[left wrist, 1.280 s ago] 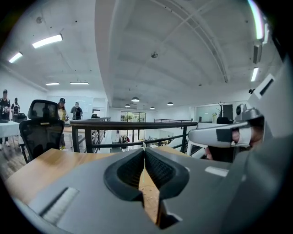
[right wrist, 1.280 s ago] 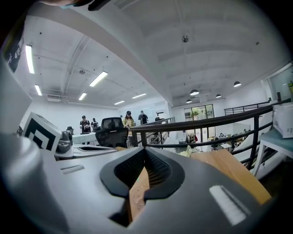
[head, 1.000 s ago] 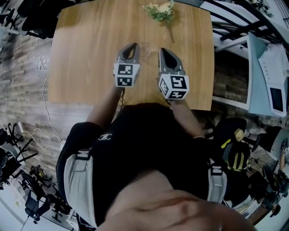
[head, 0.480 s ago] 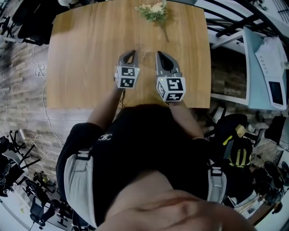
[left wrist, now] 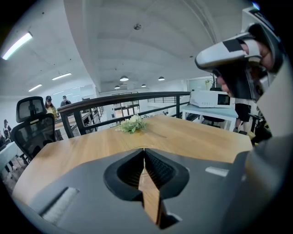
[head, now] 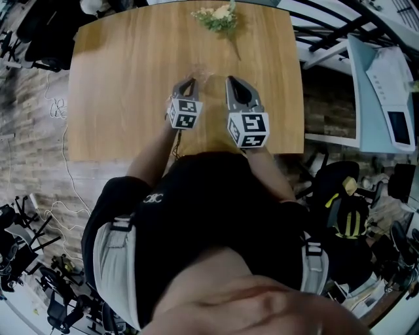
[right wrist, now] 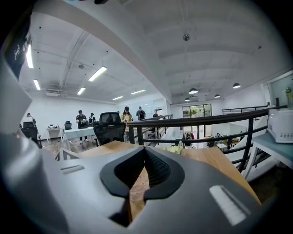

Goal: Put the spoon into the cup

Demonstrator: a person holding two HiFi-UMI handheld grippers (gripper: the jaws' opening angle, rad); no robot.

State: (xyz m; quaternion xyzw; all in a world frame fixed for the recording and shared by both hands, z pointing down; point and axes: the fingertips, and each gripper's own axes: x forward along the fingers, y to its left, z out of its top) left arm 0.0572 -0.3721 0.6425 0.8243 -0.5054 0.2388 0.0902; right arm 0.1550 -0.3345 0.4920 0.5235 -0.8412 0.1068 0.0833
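Note:
My left gripper [head: 189,82] and my right gripper [head: 234,80] hover side by side over the near half of the wooden table [head: 118,78]. Both are shut with nothing between their fingers. In the left gripper view [left wrist: 144,150] the jaw tips meet, and bare tabletop shows beyond them. The right gripper view [right wrist: 145,149] shows the same closed tips. A faint, clear glassy shape [head: 201,69] sits on the table between and just beyond the two grippers; I cannot tell whether it is the cup. No spoon shows in any view.
A small bunch of pale flowers [head: 217,17] lies at the table's far edge, also visible as flowers [left wrist: 132,124] in the left gripper view. A black railing [right wrist: 201,122] runs behind the table. Office chairs [right wrist: 109,127] and people stand further off. A white appliance [head: 386,98] sits to the right.
Both grippers have stayed shut and side by side. They have shifted only slightly over the table as the head view drifted.

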